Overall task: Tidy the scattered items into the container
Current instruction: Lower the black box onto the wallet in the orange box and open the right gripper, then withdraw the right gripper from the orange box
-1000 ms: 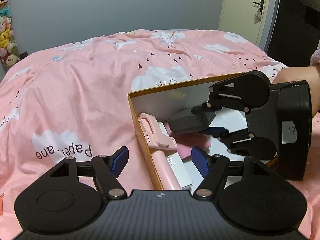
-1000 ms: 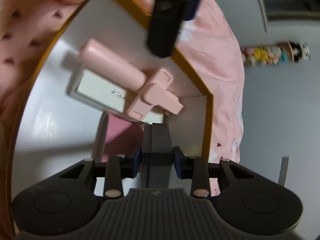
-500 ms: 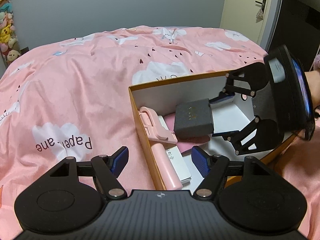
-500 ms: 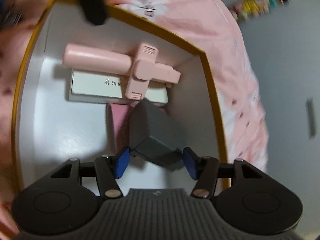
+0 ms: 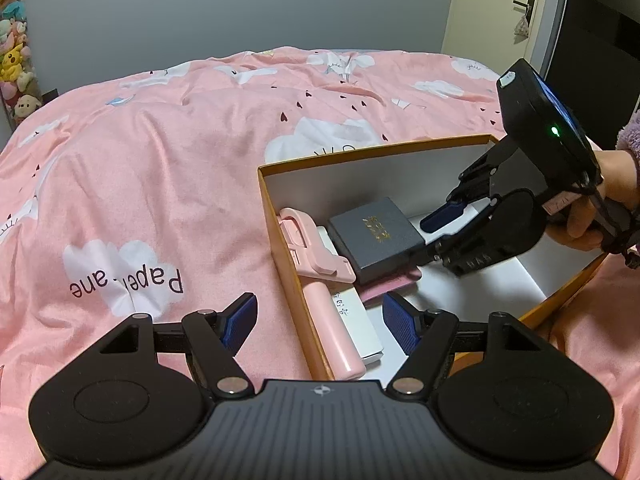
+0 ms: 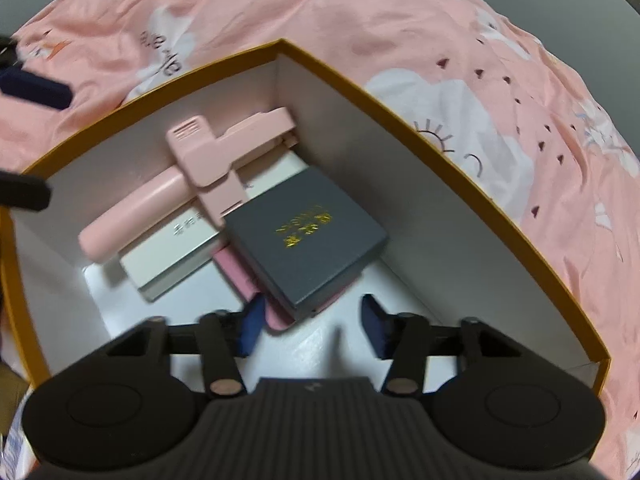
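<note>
An open box [image 5: 280,220] with an orange rim and white inside [image 6: 460,152] lies on the pink bed. In it lie a pink selfie stick [image 5: 320,280] [image 6: 180,184], a white flat box [image 5: 360,328] [image 6: 176,248], a pink case [image 6: 248,280] and a dark grey box with gold lettering [image 5: 376,236] [image 6: 308,236] on top. My right gripper [image 6: 312,328] is open and empty, just above the box floor behind the grey box; it also shows in the left wrist view [image 5: 444,228]. My left gripper [image 5: 320,320] is open and empty over the box's near corner.
The pink bedspread with cloud prints [image 5: 140,200] surrounds the box. A grey wall and a door [image 5: 500,8] stand behind the bed. Plush toys [image 5: 16,68] hang at the far left.
My right gripper opened and let go of the dark grey box, which now lies flat in the box. The right gripper has drawn back and up. The left gripper has barely moved.
</note>
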`<state>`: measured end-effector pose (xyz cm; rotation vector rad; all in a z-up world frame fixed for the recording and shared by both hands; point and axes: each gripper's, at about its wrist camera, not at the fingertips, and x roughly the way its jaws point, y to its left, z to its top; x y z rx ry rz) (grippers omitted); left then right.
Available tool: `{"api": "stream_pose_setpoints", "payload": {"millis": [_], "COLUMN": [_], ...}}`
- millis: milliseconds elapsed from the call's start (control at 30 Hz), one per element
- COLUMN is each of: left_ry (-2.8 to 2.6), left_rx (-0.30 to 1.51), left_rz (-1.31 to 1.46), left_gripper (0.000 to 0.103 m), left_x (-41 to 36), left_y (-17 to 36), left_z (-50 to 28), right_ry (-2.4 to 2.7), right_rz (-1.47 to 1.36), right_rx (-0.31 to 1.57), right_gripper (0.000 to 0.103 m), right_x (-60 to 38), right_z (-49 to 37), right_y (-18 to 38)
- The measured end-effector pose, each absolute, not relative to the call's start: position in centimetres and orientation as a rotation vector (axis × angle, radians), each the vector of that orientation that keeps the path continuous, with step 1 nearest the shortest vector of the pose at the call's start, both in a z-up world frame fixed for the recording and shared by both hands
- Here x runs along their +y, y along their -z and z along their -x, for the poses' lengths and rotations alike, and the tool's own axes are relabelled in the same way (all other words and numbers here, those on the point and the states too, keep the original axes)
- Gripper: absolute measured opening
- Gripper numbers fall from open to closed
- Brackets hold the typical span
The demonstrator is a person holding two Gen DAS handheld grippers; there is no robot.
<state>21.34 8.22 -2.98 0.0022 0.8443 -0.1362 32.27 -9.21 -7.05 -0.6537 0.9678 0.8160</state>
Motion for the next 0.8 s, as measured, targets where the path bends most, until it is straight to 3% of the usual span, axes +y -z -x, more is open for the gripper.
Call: {"api": "stream_pose_setpoints", "payload": {"millis": [167, 533, 800], "left_ry": [0.139, 0.115, 0.111], "left_rx": [0.849, 0.858, 0.844], "left_rz": [-0.001, -0.008, -0.066], "left_gripper": [0.082, 0.079, 0.077], "left_x": [8.2, 8.2, 7.6], "left_y": [3.1, 2.9, 0.5], "left_z": [-21.2, -21.3, -20.5], "right_ry": [-0.79, -0.646, -0.51], "right_rz": [0.559, 0.418, 0.355], "right_rx": [1.007, 1.061, 0.993], "right_gripper": [0.024, 0.025, 0.027], "right_x": [-8.8, -9.3, -10.4], "right_z": [-33.8, -34.6, -33.8], "right_y": [7.5, 6.8, 4.4]}}
